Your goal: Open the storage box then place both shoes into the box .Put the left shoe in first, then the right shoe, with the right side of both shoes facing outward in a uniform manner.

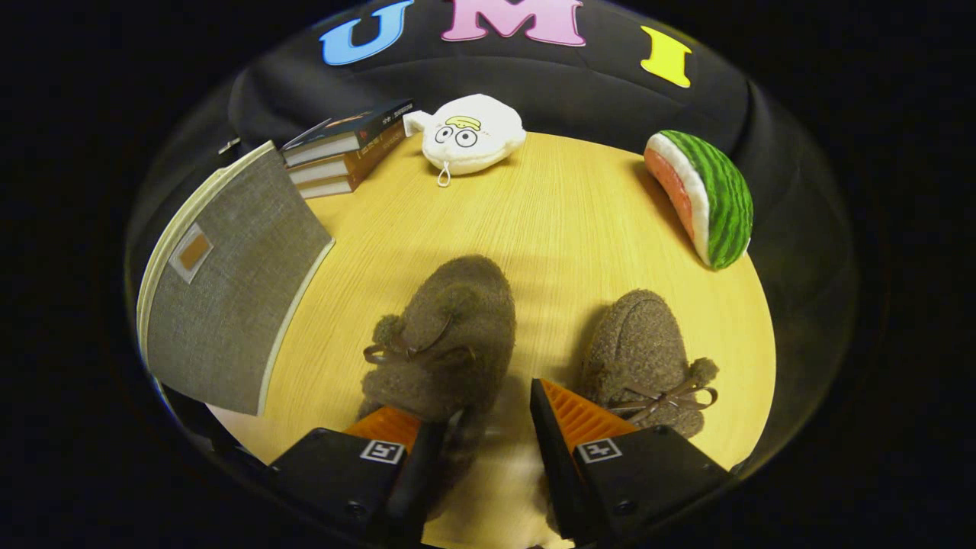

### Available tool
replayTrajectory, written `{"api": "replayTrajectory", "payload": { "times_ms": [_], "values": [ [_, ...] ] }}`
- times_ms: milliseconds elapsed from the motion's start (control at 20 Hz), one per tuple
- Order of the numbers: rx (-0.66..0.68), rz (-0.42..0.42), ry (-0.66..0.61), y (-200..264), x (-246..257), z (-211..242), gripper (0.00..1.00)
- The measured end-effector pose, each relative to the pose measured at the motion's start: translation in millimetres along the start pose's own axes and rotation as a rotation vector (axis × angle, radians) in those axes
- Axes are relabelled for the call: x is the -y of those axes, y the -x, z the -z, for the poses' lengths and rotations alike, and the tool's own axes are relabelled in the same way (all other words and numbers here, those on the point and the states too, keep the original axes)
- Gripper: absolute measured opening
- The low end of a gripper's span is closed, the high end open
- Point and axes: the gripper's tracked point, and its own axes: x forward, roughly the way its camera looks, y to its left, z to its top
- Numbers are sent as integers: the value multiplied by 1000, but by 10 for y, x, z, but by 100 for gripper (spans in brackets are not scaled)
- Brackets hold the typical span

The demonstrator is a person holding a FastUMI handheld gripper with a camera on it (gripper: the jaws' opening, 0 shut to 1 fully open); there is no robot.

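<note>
I have the gripper (pixel 488 427) low over the wooden table (pixel 579 229), its fingers spread wide apart and closed on nothing. The left shoe (pixel 446 343), a brown fuzzy slipper with a thin bow and a pompom, lies just ahead of the fingers, and its near end reaches down into the gap between them, up against the left finger (pixel 393 427). I cannot tell whether that finger actually presses on the fleece or only overlaps it from my angle. The right finger (pixel 579 419) stands apart from this shoe, with bare tabletop showing between them.

The right shoe (pixel 648 358), the matching slipper, lies just beyond the right finger, and its heel end and bow are partly hidden behind the fingertip. The two shoes lie side by side with a strip of table between them, toes pointing away from me.

The storage box (pixel 229 282), covered in grey fabric with a pale rim and a small label holder on its face, stands to the left of the left shoe, near it but not touching. I see its grey panel tilted toward me and cannot tell whether it is open.

Beyond the box a stack of books (pixel 347 149) lies at the far left of the table. A white plush toy with cartoon eyes (pixel 473 133) sits at the far edge, and a plush watermelon slice (pixel 705 198) stands at the far right, well apart from both shoes.
</note>
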Motion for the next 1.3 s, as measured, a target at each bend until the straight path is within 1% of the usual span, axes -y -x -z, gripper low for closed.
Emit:
{"api": "replayTrajectory", "payload": {
  "times_ms": [50,100,150,200,300,350,400,450,600,750,900,1050,1200,1300],
  "values": [
    [-21,-13,-27,-21,-22,21,58],
    [-27,-23,-37,-20,-47,23,53],
    [-23,-23,-36,-26,-48,9,41],
    [-28,-27,-40,-20,-57,21,39],
    [-32,-3,-85,-24,-40,23,28],
    [-33,9,-112,-32,-27,-2,17],
    [-38,13,-143,-26,-17,-3,15],
    [-39,13,-168,-23,-18,-8,7],
    [-45,6,-233,114,-56,-67,5],
    [29,-4,-291,460,-134,-381,5],
    [116,-14,-310,859,-255,-727,5],
    [159,-11,-341,1185,-377,-980,5],
    [198,-67,-405,1471,-661,-1275,5],
    [220,-99,-404,1614,-881,-1446,5]
  ]
}}
